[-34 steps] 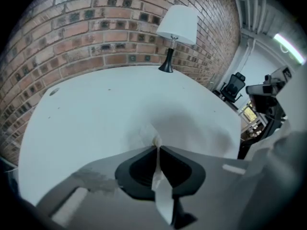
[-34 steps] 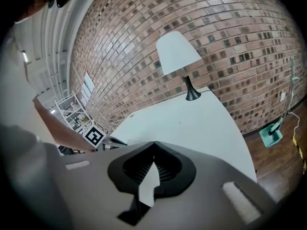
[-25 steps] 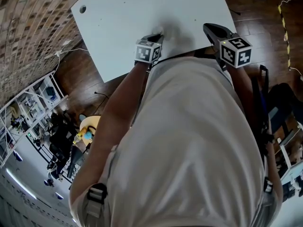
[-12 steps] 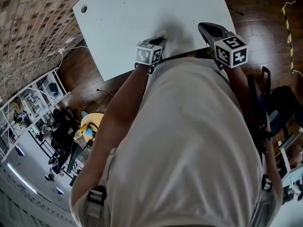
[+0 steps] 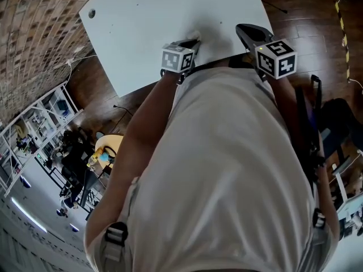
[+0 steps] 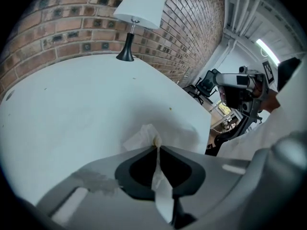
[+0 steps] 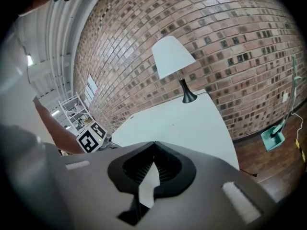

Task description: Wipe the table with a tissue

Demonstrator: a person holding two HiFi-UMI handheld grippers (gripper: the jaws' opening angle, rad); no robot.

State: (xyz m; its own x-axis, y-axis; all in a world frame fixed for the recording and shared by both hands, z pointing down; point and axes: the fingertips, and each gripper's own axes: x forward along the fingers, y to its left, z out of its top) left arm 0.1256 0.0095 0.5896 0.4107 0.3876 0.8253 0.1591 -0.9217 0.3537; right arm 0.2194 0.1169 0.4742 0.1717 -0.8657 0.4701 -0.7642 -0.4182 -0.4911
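Paper tissue point(image 6: 143, 137) pinched in the left gripper point(image 6: 156, 147) could rip or slip out if dragged too hard on the table point(image 6: 72, 104); the right gripper point(image 7: 154, 144) is closed on nothing.

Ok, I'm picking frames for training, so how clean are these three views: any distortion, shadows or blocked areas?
Head view: the person's shirt fills most of the frame, hiding the table's near edge. Left gripper view: strong fisheye, dark corners, and a soft shadow beside the tissue. Right gripper view: the brick wall bows, and the right tool's body looks soft.
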